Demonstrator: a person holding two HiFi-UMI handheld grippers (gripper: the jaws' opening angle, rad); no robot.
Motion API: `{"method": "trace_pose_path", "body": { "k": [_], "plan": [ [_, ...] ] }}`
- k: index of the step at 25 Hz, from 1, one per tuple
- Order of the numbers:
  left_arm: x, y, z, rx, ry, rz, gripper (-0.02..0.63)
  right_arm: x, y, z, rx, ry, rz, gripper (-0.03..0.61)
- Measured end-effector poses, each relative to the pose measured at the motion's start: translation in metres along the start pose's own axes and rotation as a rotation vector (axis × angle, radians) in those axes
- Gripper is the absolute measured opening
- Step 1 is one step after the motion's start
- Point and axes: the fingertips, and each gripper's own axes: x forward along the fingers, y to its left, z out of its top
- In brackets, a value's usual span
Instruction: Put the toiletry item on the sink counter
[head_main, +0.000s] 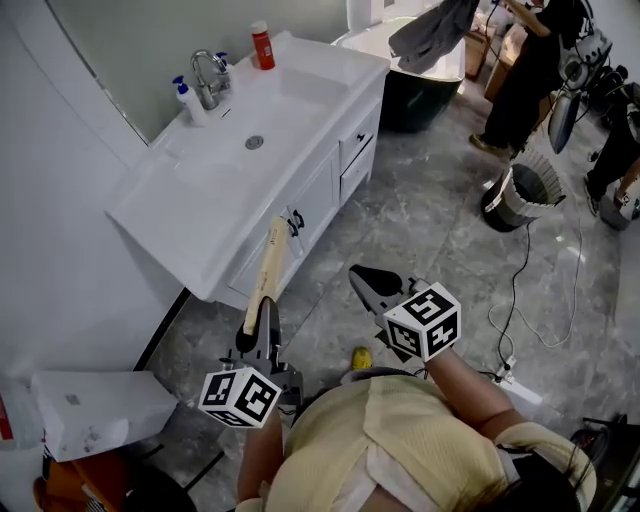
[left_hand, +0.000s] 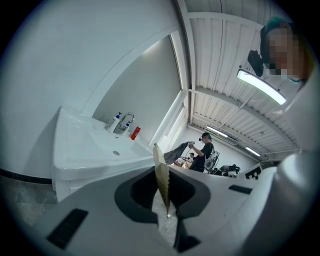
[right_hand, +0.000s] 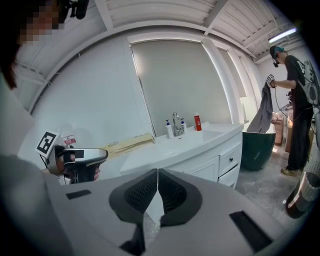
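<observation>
A long tan toiletry box (head_main: 267, 272) sticks up and forward from my left gripper (head_main: 262, 318), whose jaws are shut on its lower end. The box's upper end hangs over the front edge of the white sink counter (head_main: 190, 215). In the left gripper view the box (left_hand: 161, 177) stands edge-on between the pads of the left gripper (left_hand: 165, 200). My right gripper (head_main: 360, 277) is shut and empty, held over the floor to the right of the counter; its view shows the jaws of the right gripper (right_hand: 157, 187) meeting, with the box (right_hand: 127, 144) off to the left.
On the counter's back stand a faucet (head_main: 208, 78), a blue-capped pump bottle (head_main: 190, 103) and a red bottle (head_main: 262, 45). A dark bathtub (head_main: 420, 90), a standing person (head_main: 530, 70), a bin (head_main: 525, 195) and a floor cable (head_main: 520, 300) lie right. A white box (head_main: 100, 405) sits lower left.
</observation>
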Motion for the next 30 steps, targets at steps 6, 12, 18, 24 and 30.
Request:
{"method": "trace_pose_path", "body": {
  "k": [6, 12, 18, 24, 30],
  "plan": [
    [0.033, -0.006, -0.002, 0.009, 0.012, 0.022, 0.060, 0.008, -0.030, 0.011, 0.002, -0.004, 0.020, 0.028],
    [0.047, -0.006, -0.001, 0.015, 0.028, 0.041, 0.060, 0.017, -0.043, 0.015, 0.006, 0.005, 0.040, 0.028],
    [0.058, 0.000, 0.004, 0.028, 0.033, 0.054, 0.060, 0.028, -0.050, 0.018, 0.010, 0.012, 0.055, 0.028],
    [0.079, 0.012, 0.018, 0.034, 0.021, 0.055, 0.060, 0.047, -0.062, 0.026, 0.003, 0.016, 0.061, 0.028],
    [0.109, 0.028, 0.034, 0.054, 0.016, 0.058, 0.060, 0.072, -0.077, 0.039, -0.001, 0.018, 0.066, 0.028]
  ]
}}
